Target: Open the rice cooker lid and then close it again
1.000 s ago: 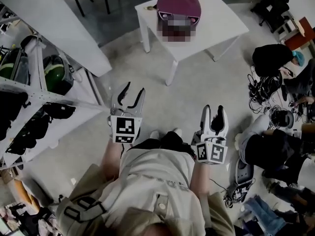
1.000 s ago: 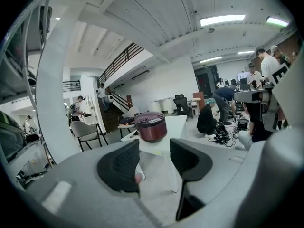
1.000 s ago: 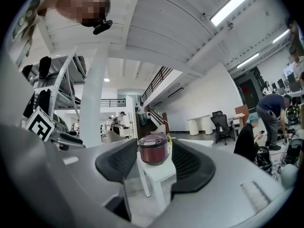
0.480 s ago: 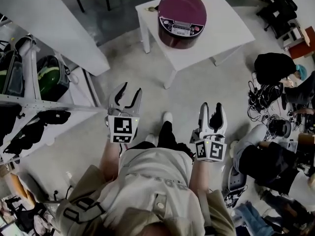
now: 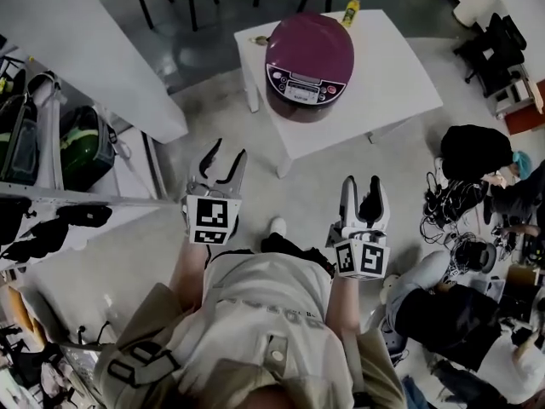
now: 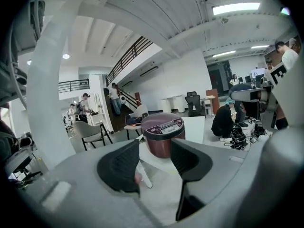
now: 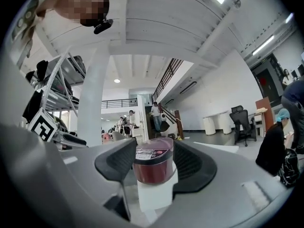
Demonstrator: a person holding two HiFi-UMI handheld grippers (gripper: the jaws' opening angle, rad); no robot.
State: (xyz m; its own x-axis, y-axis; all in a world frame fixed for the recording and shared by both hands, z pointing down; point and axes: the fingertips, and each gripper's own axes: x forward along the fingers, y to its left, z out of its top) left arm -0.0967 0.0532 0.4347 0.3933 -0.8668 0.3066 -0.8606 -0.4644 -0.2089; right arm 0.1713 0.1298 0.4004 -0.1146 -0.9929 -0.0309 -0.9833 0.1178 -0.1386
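The left claw (image 5: 226,153) and right claw (image 5: 364,186) are being held partly open, with nothing gripped. The rice cooker (image 5: 308,54), lid shut, is sitting on the white surface (image 5: 396,75) well ahead of them. Approach is judged the step in hand; next, the lid catch is needing to be reached.

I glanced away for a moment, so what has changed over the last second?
The person has walked toward the white table; the rice cooker now shows nearer in the head view. Nothing was taken hold of or let go. The left gripper and right gripper stay open and empty; the lid stays shut.
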